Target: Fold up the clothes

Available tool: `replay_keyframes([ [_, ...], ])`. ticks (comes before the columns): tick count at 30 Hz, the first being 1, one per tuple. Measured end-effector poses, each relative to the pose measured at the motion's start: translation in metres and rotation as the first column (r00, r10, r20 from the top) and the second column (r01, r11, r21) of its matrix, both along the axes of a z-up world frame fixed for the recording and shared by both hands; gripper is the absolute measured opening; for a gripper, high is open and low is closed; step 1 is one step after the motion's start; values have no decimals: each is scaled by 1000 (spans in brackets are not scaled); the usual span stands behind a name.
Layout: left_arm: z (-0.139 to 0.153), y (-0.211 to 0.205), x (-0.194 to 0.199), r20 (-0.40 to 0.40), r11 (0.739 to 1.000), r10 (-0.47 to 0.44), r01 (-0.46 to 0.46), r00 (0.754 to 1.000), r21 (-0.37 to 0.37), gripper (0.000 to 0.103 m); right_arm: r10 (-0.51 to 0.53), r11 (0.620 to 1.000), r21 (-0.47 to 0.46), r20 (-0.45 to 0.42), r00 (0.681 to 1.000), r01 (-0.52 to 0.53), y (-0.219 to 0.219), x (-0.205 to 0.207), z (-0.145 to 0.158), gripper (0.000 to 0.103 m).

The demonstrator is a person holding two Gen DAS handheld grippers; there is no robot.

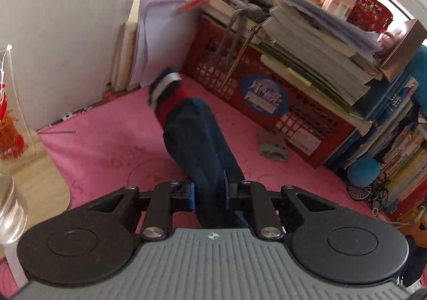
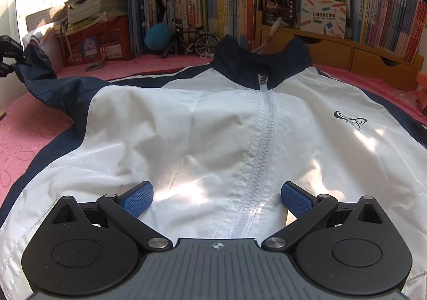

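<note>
The left hand-held gripper was squeezed tight on the dark blue sleeve of the white and dark blue zip-up jacket. The sleeve stretched away toward 12 o'clock over the pink cloth-covered worktop, and its red, white and blue striped cuff was at the far end. A red plastic crate with stacked books on top stood at 2 o'clock in that view.

The right hand-held gripper was wide open and held nothing. Its blue pads hung just over the jacket's white front. The jacket lay spread flat with its white zipper done up and its dark collar at 12 o'clock. A row of upright books stood behind it.
</note>
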State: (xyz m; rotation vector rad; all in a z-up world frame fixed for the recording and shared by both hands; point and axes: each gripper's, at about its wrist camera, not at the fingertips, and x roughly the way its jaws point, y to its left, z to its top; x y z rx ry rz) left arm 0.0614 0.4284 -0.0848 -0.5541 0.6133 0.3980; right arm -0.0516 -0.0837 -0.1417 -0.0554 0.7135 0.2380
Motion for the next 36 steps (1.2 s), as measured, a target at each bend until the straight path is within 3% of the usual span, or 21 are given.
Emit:
replay_keyframes([
  [3, -29, 2, 1, -71, 999, 9, -12, 997, -30, 24, 13, 1000, 18, -1, 1000, -13, -1, 2, 5, 102],
  [7, -39, -4, 5, -49, 1000, 6, -7, 999, -19, 41, -38, 999, -13, -16, 999, 38, 14, 69, 11, 103],
  [9, -39, -5, 9, -34, 1000, -3, 2, 999, -22, 63, -65, 997, -30, -23, 998, 64, 22, 103, 13, 103],
  [12, -41, -8, 15, -37, 1000, 5, -4, 999, 6, 69, -105, 993, -56, -33, 994, 103, 35, 155, 17, 103],
  [13, -40, -10, 15, -41, 1000, 9, -8, 999, 24, 67, -118, 991, -65, -35, 992, 116, 39, 172, 18, 103],
  [16, -42, -12, 19, -51, 997, 33, -29, 998, 74, 43, -158, 984, -91, -43, 986, 154, 51, 223, 22, 101],
  [18, -40, -8, 21, -34, 998, 30, -27, 999, 65, 18, -185, 978, -109, -48, 982, 179, 59, 258, 24, 101],
  [20, -39, -4, 23, -16, 998, 26, -25, 1000, 56, 8, -211, 973, -111, -87, 974, 202, 59, 274, 12, 96],
  [21, -37, -2, 25, -4, 998, 26, -26, 1000, 54, 5, -217, 973, -104, -112, 970, 206, 59, 281, 7, 77],
  [22, -26, 1, 27, 32, 997, 33, -35, 999, 66, 4, -212, 977, -67, -147, 966, 204, 58, 284, 5, 46],
  [23, -14, 4, 29, 67, 996, 40, -45, 997, 78, 3, -205, 979, -28, -181, 962, 204, 57, 288, 4, 40],
  [25, 9, 10, 34, 142, 993, 51, -66, 989, 99, 3, -204, 978, -57, -98, 974, 199, 66, 291, 23, 13],
  [27, 39, 18, 31, 270, 993, 39, -68, 962, 97, 4, -199, 976, -92, -7, 980, 198, 76, 295, 42, 11],
  [30, 63, 15, 30, 322, 973, 9, -82, 947, 214, 5, -208, 978, 37, 66, 976, 206, 71, 297, 75, 10],
  [31, 61, 14, 34, 274, 966, 7, -77, 962, 246, 6, -205, 978, 40, 77, 976, 203, 72, 297, 76, 9],
  [33, 41, 17, 50, 87, 958, 29, -52, 996, 282, 9, -198, 980, 38, 96, 975, 195, 73, 298, 77, 10],
  [35, 9, 20, 62, -95, 953, 50, -19, 994, 302, 13, -193, 981, 39, 85, 977, 190, 73, 299, 71, 10],
  [36, -10, 22, 67, -188, 952, 59, 1, 980, 306, 14, -192, 981, 41, 62, 979, 190, 72, 299, 64, 11],
])
